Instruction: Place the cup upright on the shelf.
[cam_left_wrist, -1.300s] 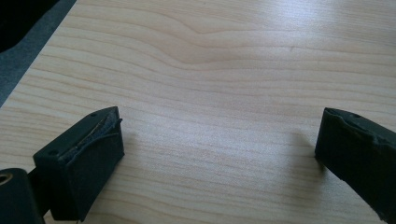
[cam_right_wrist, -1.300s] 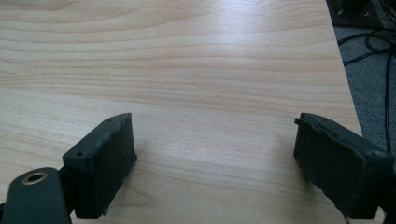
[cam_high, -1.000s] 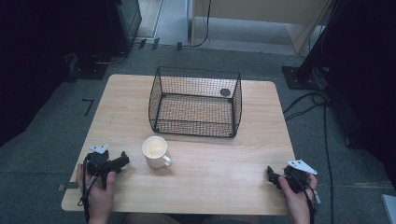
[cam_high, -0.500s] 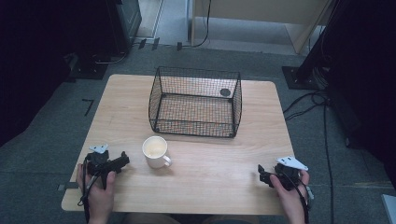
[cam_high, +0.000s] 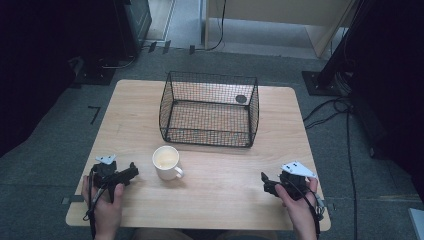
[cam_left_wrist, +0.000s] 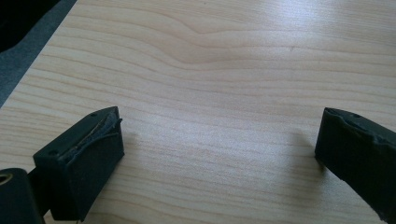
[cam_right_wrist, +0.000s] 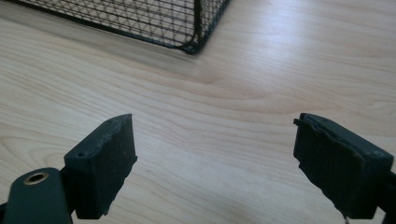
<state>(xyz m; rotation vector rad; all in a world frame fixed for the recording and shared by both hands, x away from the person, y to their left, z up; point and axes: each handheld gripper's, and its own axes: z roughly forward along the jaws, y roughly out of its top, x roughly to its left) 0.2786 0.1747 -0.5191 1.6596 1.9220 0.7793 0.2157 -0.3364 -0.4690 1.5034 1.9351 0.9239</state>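
Grippers sit nearest the person's edge of the table (cam_high: 215, 200), both empty-handed. Taking the white mug (cam_high: 166, 163) as the landmark: the left gripper (cam_high: 131, 173) rests just left of it on the wood, jaws spread wide with only bare tabletop between them, tips pointing toward the mug. The right gripper (cam_high: 264, 181) is well to the mug's right, jaws likewise wide apart and nothing held, facing across the table toward the near right corner of the wire basket (cam_high: 209, 107).

The mug stands upright, handle turned toward the near right, with the basket just beyond it.

Judging from this, the mug is the thing to pick up, likely for the basket. The left gripper is the closer one; it should come in level, straddle the mug's wall or handle squarely, and close firmly before lifting. Rising clear of the basket rim before moving over would avoid snagging the mesh.

A small dark disc (cam_high: 241, 99) lies at the basket's far right corner; set the mug down away from it.
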